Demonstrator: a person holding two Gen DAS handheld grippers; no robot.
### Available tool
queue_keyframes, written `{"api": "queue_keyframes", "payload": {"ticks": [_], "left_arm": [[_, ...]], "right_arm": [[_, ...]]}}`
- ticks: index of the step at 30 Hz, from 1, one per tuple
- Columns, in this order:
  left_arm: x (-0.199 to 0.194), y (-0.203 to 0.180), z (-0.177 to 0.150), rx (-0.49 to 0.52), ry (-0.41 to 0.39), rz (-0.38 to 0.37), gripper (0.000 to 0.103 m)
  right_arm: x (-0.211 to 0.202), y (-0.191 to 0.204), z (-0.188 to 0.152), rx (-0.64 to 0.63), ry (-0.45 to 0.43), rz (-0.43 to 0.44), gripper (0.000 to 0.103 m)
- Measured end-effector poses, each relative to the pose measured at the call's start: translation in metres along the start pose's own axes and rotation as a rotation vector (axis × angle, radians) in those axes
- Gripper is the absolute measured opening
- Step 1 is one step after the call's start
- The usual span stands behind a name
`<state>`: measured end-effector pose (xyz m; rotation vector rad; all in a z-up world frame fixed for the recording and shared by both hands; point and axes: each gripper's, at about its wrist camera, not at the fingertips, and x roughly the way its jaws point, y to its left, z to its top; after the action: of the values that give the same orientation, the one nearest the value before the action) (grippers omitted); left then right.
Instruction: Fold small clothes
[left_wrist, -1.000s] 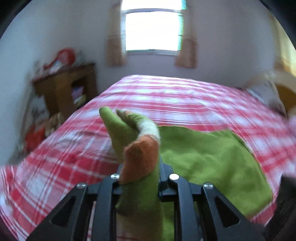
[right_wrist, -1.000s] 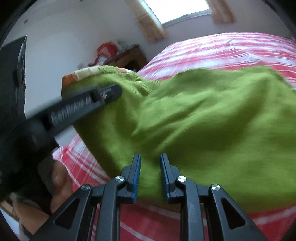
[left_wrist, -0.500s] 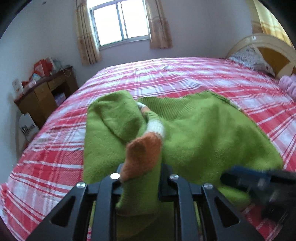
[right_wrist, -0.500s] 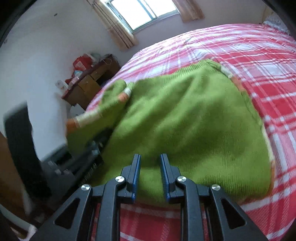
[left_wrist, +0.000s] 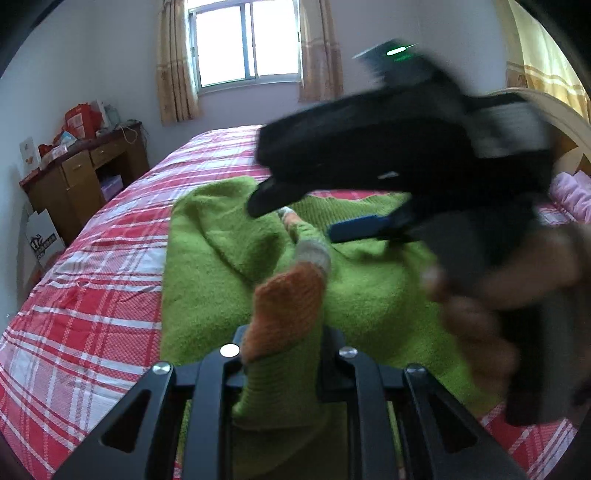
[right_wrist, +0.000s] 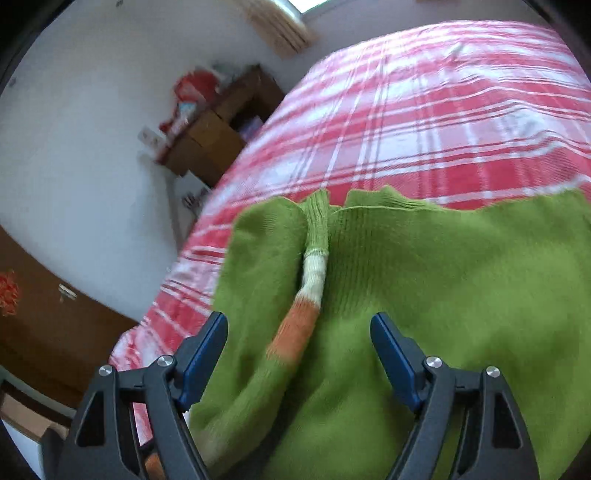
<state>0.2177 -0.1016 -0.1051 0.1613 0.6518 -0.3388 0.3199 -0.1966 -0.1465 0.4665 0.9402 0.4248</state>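
Now the right gripper (right_wrist: 299, 354) has let go and swung across, its blue jaws opening wide above the green sweater (right_wrist: 443, 295), with nothing pinched between them. No writing is clear enough to read. That fuzzy sweater lies on the red checked bed (left_wrist: 92, 295). Its orange and white cuff (left_wrist: 288, 310) is pinched tight in the left gripper (left_wrist: 284, 354).
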Motion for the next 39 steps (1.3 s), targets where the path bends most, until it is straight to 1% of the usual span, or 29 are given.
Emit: {"api": "queue_keyframes", "payload": {"ticks": [2,3,4,5,6,7,9,12,14,15,18,21,24,25,29,33,36,39], "left_arm": [[-0.001,0.0,0.0,-0.006,-0.001,-0.007,0.02],[-0.001,0.0,0.0,-0.009,-0.001,-0.011,0.02],[-0.001,0.0,0.0,-0.013,-0.001,-0.016,0.02],[-0.001,0.0,0.0,-0.015,-0.001,-0.018,0.02],[-0.002,0.0,0.0,-0.017,-0.001,-0.018,0.02],[-0.002,-0.001,0.0,-0.018,-0.001,-0.019,0.02],[-0.003,-0.003,0.0,-0.018,-0.002,-0.019,0.02],[-0.005,-0.004,0.0,-0.02,-0.004,-0.023,0.02],[-0.008,-0.003,0.001,-0.028,-0.004,-0.027,0.02],[-0.012,-0.002,0.001,-0.03,-0.008,-0.031,0.02],[-0.028,-0.014,0.005,0.001,-0.047,-0.031,0.02],[-0.039,-0.028,0.015,0.01,-0.068,-0.077,0.02],[-0.04,-0.048,0.025,0.031,-0.073,-0.125,0.02],[-0.04,-0.061,0.029,0.048,-0.072,-0.143,0.02],[-0.033,-0.101,0.034,0.12,-0.064,-0.167,0.02],[-0.018,-0.14,0.033,0.171,-0.025,-0.18,0.02],[-0.011,-0.159,0.031,0.188,0.002,-0.187,0.02],[-0.004,-0.17,0.029,0.194,0.025,-0.174,0.02]], "right_arm": [[0.011,0.005,0.003,-0.017,0.015,0.022,0.08],[0.015,0.009,0.005,-0.037,0.017,0.044,0.076],[0.017,0.014,0.005,-0.057,0.018,0.048,0.06],[0.02,0.022,0.005,-0.092,0.022,0.026,0.048],[0.024,0.026,0.006,-0.125,0.026,-0.01,0.026],[0.026,0.03,0.003,-0.154,0.029,-0.033,0.019],[0.024,0.036,0.0,-0.191,0.007,-0.065,0.015],[0.014,0.038,0.001,-0.211,-0.035,-0.075,0.013],[-0.002,0.045,0.0,-0.236,-0.07,-0.082,0.012],[-0.004,0.048,0.0,-0.245,-0.078,-0.084,0.012],[-0.029,0.055,-0.004,-0.286,-0.111,-0.094,0.012],[-0.055,0.049,-0.003,-0.3,-0.14,-0.113,0.012],[-0.084,0.031,-0.001,-0.292,-0.166,-0.159,0.012],[-0.092,0.023,-0.002,-0.287,-0.172,-0.177,0.012],[-0.117,-0.01,-0.005,-0.251,-0.179,-0.236,0.012],[-0.13,-0.052,-0.01,-0.202,-0.161,-0.288,0.012],[-0.13,-0.079,-0.008,-0.159,-0.155,-0.293,0.012],[-0.126,-0.102,-0.01,-0.127,-0.142,-0.284,0.012]]}}
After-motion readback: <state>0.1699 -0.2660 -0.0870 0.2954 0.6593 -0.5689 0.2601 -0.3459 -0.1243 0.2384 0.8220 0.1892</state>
